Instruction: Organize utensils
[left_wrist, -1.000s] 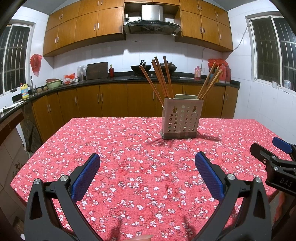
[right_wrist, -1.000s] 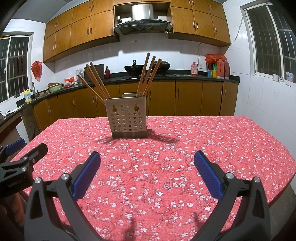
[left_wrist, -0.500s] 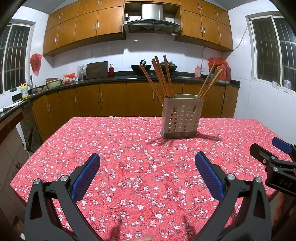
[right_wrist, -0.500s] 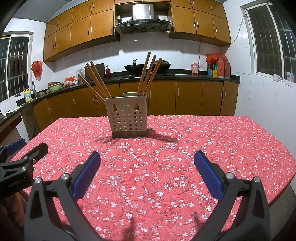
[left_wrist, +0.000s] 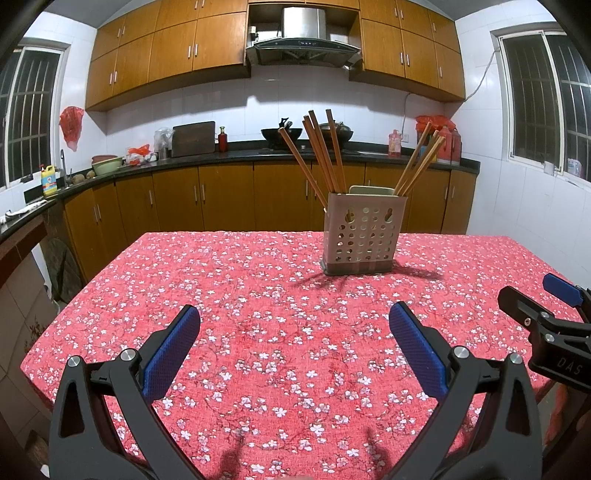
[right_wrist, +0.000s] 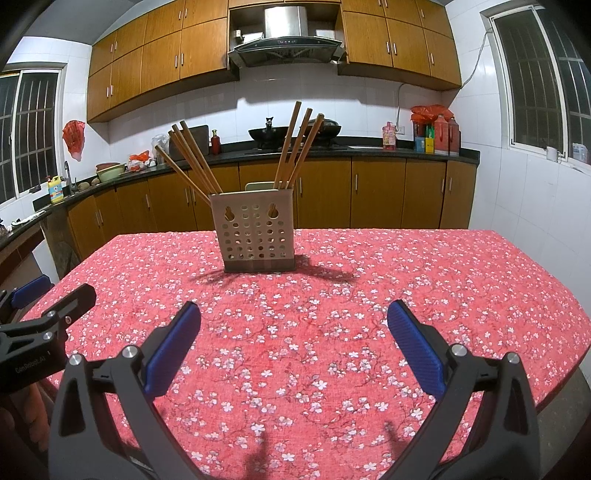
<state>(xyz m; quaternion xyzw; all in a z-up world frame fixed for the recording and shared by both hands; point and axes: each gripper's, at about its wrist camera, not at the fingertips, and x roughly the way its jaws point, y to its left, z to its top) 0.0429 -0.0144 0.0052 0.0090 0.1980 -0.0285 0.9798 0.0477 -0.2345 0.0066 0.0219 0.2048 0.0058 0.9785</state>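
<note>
A beige perforated utensil holder (left_wrist: 364, 233) stands upright on the far middle of the table (left_wrist: 258, 332); it also shows in the right wrist view (right_wrist: 256, 232). Several wooden chopsticks (left_wrist: 319, 151) lean out of it in two bunches, left (right_wrist: 190, 162) and right (right_wrist: 297, 146). My left gripper (left_wrist: 294, 345) is open and empty, low over the near table. My right gripper (right_wrist: 293, 343) is open and empty beside it; its fingers show at the right edge of the left wrist view (left_wrist: 546, 314). The left gripper's fingers show at the left edge of the right wrist view (right_wrist: 48, 310).
The table carries a red floral cloth (right_wrist: 406, 280). Behind it runs a dark kitchen counter (left_wrist: 221, 155) with brown cabinets, a wok (right_wrist: 275, 132), bottles (right_wrist: 441, 134) and a sink area at the left. White tiled walls and windows flank the room.
Both views have drifted slightly; the holder sits a touch lower in frame. Both grippers stay open and empty.
</note>
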